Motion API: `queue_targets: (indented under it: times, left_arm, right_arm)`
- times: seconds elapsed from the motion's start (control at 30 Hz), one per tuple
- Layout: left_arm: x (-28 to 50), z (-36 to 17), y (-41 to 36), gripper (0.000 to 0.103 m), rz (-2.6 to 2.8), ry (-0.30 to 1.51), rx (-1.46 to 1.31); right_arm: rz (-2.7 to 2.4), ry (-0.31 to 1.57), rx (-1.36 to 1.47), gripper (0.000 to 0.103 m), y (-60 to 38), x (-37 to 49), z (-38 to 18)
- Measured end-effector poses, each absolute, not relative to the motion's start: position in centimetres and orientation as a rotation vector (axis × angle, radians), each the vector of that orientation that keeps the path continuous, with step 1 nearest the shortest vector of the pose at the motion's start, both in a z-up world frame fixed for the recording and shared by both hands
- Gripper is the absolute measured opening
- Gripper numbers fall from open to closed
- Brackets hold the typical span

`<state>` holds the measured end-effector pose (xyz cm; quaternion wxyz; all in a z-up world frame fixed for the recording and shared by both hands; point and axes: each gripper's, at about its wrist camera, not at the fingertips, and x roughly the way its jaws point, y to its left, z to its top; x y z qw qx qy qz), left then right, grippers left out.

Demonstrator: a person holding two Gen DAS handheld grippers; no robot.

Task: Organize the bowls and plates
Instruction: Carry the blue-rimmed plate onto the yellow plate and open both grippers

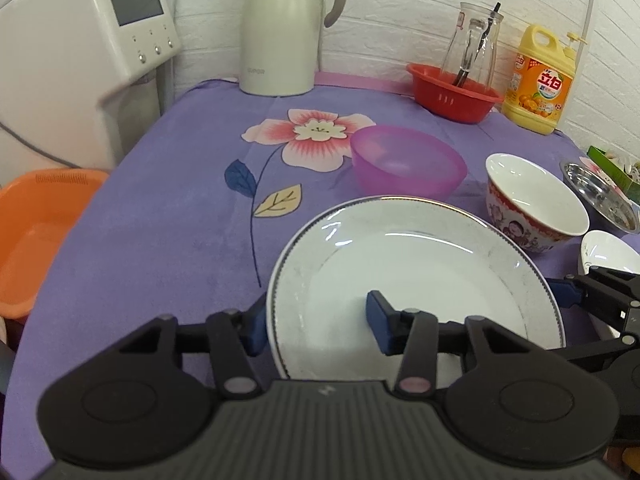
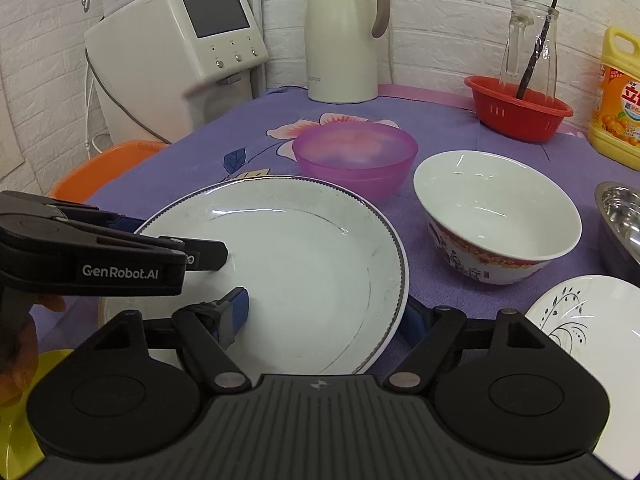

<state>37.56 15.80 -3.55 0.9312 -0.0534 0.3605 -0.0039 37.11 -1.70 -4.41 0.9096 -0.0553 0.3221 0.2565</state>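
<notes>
A large white plate (image 1: pixel 416 280) with a thin dark rim line is held tilted above the purple cloth; it also shows in the right wrist view (image 2: pixel 304 264). My left gripper (image 1: pixel 320 326) straddles its left rim, one finger under and one on top. My right gripper (image 2: pixel 324 316) straddles its right rim the same way. Both look closed on the plate. A pink plastic bowl (image 1: pixel 408 166) sits behind it. A white bowl with a red pattern (image 1: pixel 536 204) stands to the right. A small white plate with a leaf drawing (image 2: pixel 592 320) lies at the near right.
A steel bowl (image 1: pixel 600 196) sits at the far right. A red basket (image 1: pixel 454 96) holds a glass carafe, beside a yellow detergent bottle (image 1: pixel 540 80). A cream thermos (image 1: pixel 284 28) and a white appliance (image 1: pixel 80 40) stand at the back. An orange basin (image 1: pixel 36 240) is left of the table.
</notes>
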Motion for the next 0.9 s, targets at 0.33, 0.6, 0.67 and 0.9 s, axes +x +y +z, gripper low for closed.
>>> queue_targets:
  times: [0.33, 0.6, 0.67, 0.9]
  left_arm:
    - [36.4, -0.4, 15.6, 0.041, 0.001, 0.682, -0.134]
    - [31.8, 2.1, 14.7, 0.041, -0.012, 0.629, -0.127]
    - [30.1, 2.2, 14.4, 0.041, -0.011, 0.623, -0.127]
    - [23.8, 0.8, 14.0, 0.041, 0.009, 0.635, -0.134]
  right_arm:
    - [0.525, 0.609, -0.063, 0.103, -2.2, 35.5, -1.7]
    - [0.526, 0.563, -0.046, 0.103, -3.2, 31.8, 0.7]
    - [0.527, 0.555, -0.046, 0.103, -3.4, 30.3, 1.0]
    - [0.543, 0.565, -0.045, 0.103, -3.9, 24.6, 0.1]
